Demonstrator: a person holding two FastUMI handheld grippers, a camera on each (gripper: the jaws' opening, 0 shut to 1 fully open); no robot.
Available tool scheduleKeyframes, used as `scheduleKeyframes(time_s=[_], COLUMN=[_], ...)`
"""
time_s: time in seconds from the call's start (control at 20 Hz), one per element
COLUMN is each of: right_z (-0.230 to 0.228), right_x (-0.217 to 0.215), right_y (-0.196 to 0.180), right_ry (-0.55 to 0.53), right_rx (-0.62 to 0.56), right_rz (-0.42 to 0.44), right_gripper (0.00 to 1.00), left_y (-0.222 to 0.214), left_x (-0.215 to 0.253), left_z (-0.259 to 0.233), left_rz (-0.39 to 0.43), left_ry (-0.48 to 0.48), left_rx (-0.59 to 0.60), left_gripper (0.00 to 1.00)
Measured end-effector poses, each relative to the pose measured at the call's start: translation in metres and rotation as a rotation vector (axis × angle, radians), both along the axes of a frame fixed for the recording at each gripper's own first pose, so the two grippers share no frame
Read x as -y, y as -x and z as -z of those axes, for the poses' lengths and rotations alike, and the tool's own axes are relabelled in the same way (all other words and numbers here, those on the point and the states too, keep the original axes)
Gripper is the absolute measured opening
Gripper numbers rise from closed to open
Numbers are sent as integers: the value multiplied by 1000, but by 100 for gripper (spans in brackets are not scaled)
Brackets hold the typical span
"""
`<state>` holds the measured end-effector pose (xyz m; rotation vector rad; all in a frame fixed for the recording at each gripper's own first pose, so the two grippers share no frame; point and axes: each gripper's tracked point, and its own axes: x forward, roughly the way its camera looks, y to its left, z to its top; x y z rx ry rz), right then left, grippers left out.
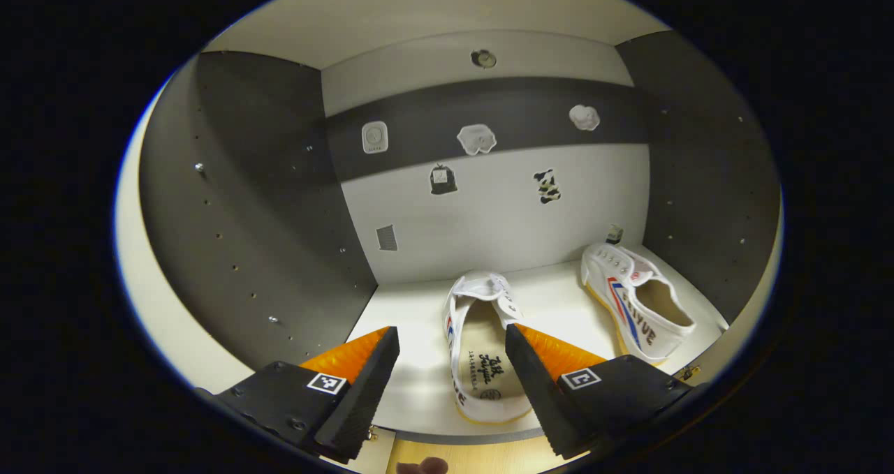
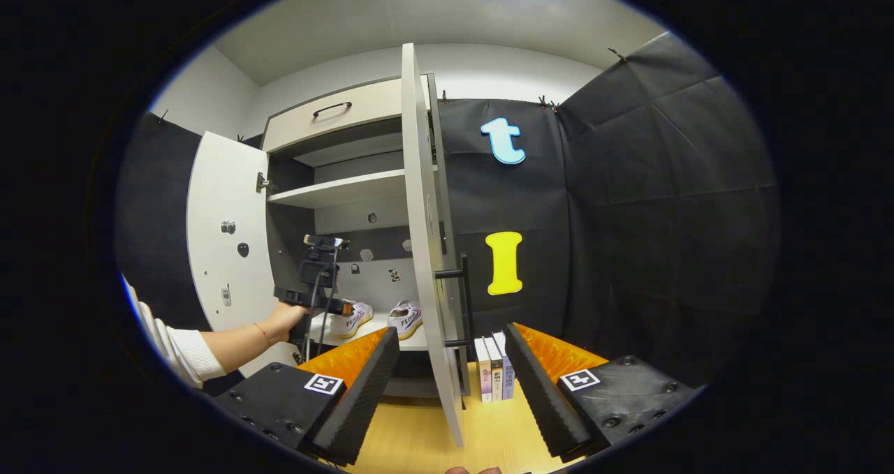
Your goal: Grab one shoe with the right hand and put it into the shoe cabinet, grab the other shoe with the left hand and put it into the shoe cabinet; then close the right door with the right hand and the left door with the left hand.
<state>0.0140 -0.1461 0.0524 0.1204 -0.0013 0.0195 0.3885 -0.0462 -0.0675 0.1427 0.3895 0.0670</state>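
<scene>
White canvas marks both shoes, and both already sit on the cabinet's lower shelf (image 1: 419, 306). In the left gripper view, the near shoe (image 1: 482, 348) lies at the shelf's front edge, heel toward the camera, its printed insole showing; the far shoe (image 1: 635, 299) rests near the shelf's right rear corner, angled, with red and blue stripes on its side and a yellowish sole rim.

The left gripper (image 1: 452, 369) hangs just in front of the near shoe, jaws spread wide and holding nothing; the shoe shows in the gap between them, but neither finger appears to press on it. Judging by this, the placing steps look done, and door closing comes next.

In the right gripper view, the right gripper (image 2: 452, 369) also has its jaws wide apart and empty, above the wooden worktop (image 2: 419, 439). The right door (image 2: 426, 250) stands open, edge-on, just ahead, with its dark bar handle (image 2: 457, 299) on the far face. The next move likely calls for pushing this door shut. The left door (image 2: 227, 250) stands open too, beside the hand (image 2: 283, 320) holding the left gripper.
</scene>
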Motion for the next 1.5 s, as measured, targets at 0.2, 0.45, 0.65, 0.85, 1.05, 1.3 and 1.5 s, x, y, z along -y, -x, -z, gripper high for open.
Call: scheduleKeyframes(time_s=[0.2, 0.45, 0.65, 0.85, 1.05, 1.3, 1.5], right_z=[-1, -4, -4, -5, -5, 6, 11], right_x=[7, 17, 29, 50, 74, 85, 78], right_y=[-6, -10, -22, -38, -64, -87, -93], right_ry=[1, 19, 16, 22, 46, 26, 27], right_rx=[2, 5, 3, 4, 11, -4, -6], right_rz=[16, 33, 54, 81, 124, 138, 137], right_gripper=[97, 97, 96, 96, 97, 96, 96], left_y=[48, 124, 184, 237, 274, 312, 338], left_x=[13, 25, 26, 18, -1, -23, -47], left_z=[-39, -87, -109, -113, -115, -112, -95], left_rz=[33, 61, 77, 63, 38, 24, -17], left_ry=[31, 90, 92, 132, 82, 65, 52], left_rx=[103, 228, 297, 297, 304, 300, 275], left_gripper=[96, 96, 96, 96, 96, 96, 96])
